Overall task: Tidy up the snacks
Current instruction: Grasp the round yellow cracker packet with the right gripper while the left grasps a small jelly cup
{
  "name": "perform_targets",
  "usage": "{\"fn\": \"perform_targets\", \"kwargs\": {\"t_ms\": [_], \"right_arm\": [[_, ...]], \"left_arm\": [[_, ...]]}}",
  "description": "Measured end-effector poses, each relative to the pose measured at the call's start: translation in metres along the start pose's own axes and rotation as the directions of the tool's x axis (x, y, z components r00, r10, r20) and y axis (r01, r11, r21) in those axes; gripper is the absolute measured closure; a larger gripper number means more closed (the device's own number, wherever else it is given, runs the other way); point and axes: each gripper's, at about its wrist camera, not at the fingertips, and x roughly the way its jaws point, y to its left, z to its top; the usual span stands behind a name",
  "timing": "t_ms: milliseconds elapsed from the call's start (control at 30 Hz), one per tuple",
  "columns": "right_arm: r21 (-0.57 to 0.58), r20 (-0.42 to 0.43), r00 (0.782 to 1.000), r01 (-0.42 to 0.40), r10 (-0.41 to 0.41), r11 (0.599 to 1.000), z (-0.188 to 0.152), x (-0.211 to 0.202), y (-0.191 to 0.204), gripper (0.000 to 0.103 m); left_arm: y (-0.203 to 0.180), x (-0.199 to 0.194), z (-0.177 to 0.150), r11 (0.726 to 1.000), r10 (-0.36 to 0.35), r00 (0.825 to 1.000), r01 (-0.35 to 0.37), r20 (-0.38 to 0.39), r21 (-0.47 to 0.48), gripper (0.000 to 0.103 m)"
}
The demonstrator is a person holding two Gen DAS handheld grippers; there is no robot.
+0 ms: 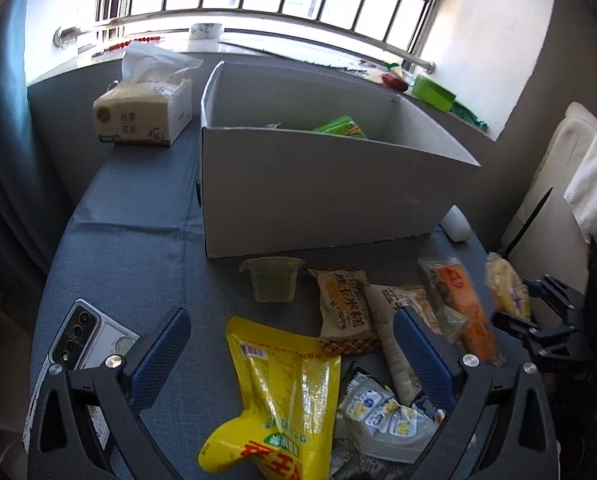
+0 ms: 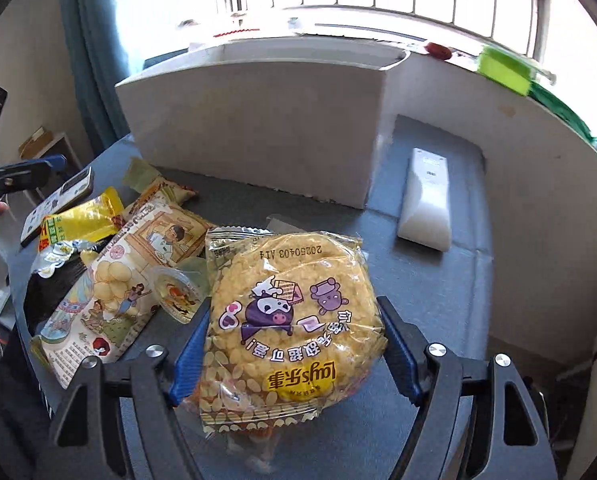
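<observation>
My right gripper (image 2: 294, 344) is shut on a round yellow Lay's rice-cracker pack (image 2: 290, 320), held above the table in front of the white box (image 2: 258, 136). The pack also shows in the left wrist view (image 1: 506, 288). My left gripper (image 1: 294, 344) is open and empty above a yellow pouch (image 1: 282, 396). Around it lie a jelly cup (image 1: 272, 278), a beige snack pack (image 1: 346, 308), an orange pack (image 1: 464, 304) and white-blue sachets (image 1: 382, 412). The white box (image 1: 318, 196) stands behind them with a green pack (image 1: 340, 126) inside.
A tissue pack (image 1: 142, 108) sits at the far left of the grey table (image 1: 138, 240). A phone (image 1: 82, 332) lies at the left. A white remote (image 2: 424, 200) lies right of the box. The window sill (image 1: 430, 88) holds small items.
</observation>
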Motion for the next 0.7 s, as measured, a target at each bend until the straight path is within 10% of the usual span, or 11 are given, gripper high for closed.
{"fn": "perform_targets", "kwargs": {"t_ms": [400,500,567,700], "right_arm": [[0.19,0.248,0.969,-0.064,0.015,0.98,-0.038,-0.084,0.027,0.023],[0.174,0.246,0.969,-0.065,0.021,0.983,-0.036,-0.086,0.034,0.023],[0.172,0.246,0.969,-0.074,0.03,0.982,-0.032,-0.081,0.035,0.023],[0.171,0.236,0.971,-0.085,0.043,0.982,-0.036,-0.079,0.038,0.023]], "left_arm": [[0.003,0.06,0.022,0.998,0.062,0.994,-0.06,-0.091,0.023,0.003],[0.006,0.071,0.025,0.999,0.044,0.989,-0.041,-0.143,0.023,0.024],[0.007,0.074,0.027,1.0,0.012,0.989,-0.009,-0.145,0.021,0.056],[0.014,0.069,0.023,1.0,-0.015,0.992,0.017,-0.124,0.011,0.062]]}}
